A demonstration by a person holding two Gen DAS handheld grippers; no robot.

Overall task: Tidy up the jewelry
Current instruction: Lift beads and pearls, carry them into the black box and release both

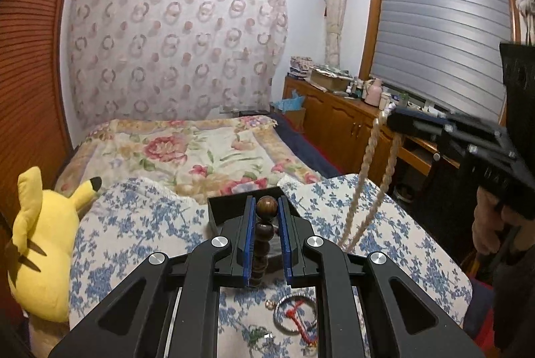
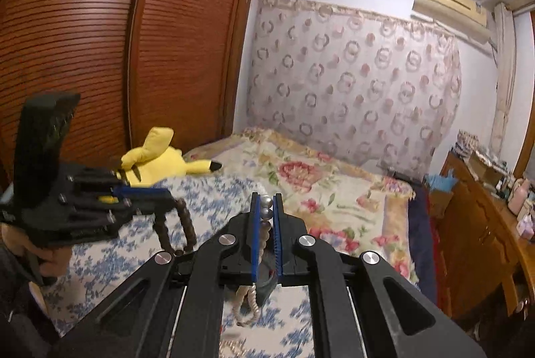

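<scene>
The bed [image 1: 187, 150] under a floral blanket fills the room's middle, a blue-flowered cushion [image 1: 140, 224] at its near edge; a yellow plush toy [image 1: 40, 244] lies at the cushion's left edge; a black box [image 1: 234, 204] sits on the cushion toward its far edge; the right gripper [image 2: 266, 207] is clamped on a pearl necklace [image 1: 367, 164], which hangs above the cushion's right side; the left gripper [image 1: 266, 224] is clamped on a brown bead bracelet [image 1: 264, 227], lifted over the box; a silver bangle [image 1: 294, 314] with red cord lies near the cushion's near edge.
</scene>
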